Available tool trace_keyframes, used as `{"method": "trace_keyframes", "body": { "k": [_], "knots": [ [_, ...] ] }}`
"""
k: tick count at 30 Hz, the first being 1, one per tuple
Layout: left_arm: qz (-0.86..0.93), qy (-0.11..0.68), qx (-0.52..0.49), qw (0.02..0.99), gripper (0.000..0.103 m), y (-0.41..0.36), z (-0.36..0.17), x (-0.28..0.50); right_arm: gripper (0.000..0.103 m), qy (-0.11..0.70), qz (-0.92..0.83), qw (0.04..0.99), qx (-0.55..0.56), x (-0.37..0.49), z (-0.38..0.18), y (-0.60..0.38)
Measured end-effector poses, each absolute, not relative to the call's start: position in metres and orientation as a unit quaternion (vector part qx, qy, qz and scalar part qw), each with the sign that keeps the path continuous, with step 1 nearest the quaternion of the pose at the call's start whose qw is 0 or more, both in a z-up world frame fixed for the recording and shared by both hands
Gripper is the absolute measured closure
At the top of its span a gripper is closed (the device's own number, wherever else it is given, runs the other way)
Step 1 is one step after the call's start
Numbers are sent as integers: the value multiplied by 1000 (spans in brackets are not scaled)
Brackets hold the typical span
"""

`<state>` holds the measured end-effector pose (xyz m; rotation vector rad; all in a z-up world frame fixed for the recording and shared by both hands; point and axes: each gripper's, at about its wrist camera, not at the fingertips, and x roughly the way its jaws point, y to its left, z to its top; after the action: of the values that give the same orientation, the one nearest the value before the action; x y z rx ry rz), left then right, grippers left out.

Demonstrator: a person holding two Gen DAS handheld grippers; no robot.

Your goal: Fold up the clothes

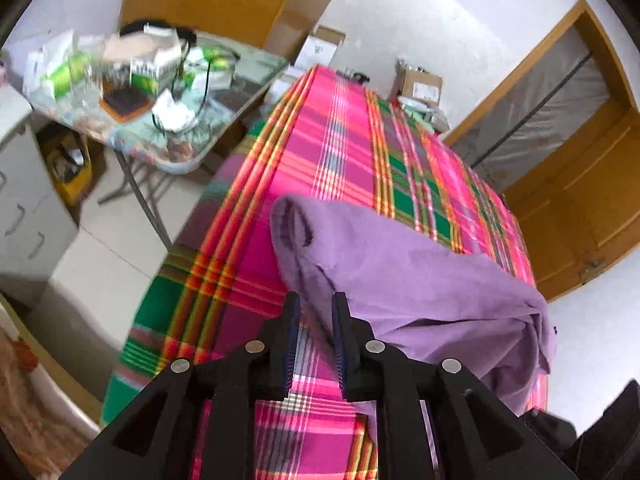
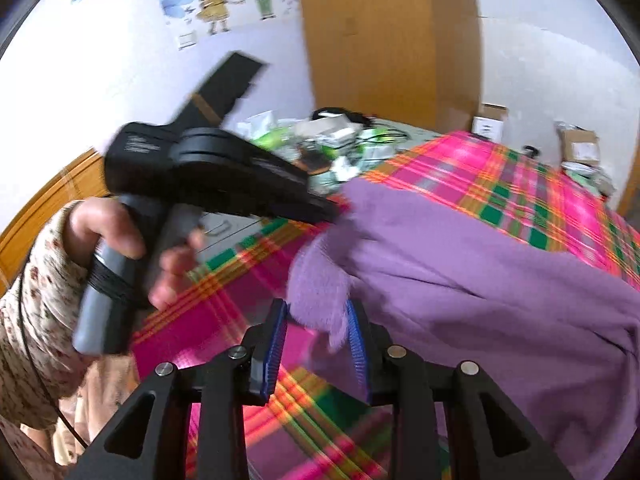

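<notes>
A purple fleece garment [image 1: 420, 280] lies crumpled on a bed covered in a pink, green and orange plaid sheet [image 1: 340, 152]. Its rolled end points toward the bed's far side. My left gripper [image 1: 316, 304] is open at the garment's near edge; a thin fold of cloth runs between the fingers, and sheet shows in the gap. In the right wrist view, my right gripper [image 2: 318, 316] is shut on a thick corner of the purple garment [image 2: 480, 280], which fills the space between its blue pads. The left gripper [image 2: 336, 212] shows there too, held by a hand [image 2: 116, 232], with its tips at the garment's far edge.
A folding table [image 1: 248, 92] piled with boxes and cables stands left of the bed. A white drawer cabinet [image 1: 24, 200] and a yellow bin [image 1: 72, 168] stand further left. Cardboard boxes [image 1: 420, 84] sit beyond the bed, with a wooden door [image 1: 580, 184] at right.
</notes>
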<state>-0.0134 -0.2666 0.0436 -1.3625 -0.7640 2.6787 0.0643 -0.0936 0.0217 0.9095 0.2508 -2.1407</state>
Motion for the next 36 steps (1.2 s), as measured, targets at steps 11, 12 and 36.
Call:
{"method": "trace_keyframes", "body": {
  "k": [11, 12, 36],
  "knots": [
    [881, -198, -423, 77, 80, -188, 86, 1, 72, 42, -923, 199, 326, 48, 49, 84],
    [879, -194, -426, 88, 80, -176, 87, -1, 72, 39, -927, 181, 325, 49, 51, 101],
    [790, -157, -526, 273, 70, 52, 55, -70, 63, 18, -886, 191, 423, -26, 7, 236]
  ]
}}
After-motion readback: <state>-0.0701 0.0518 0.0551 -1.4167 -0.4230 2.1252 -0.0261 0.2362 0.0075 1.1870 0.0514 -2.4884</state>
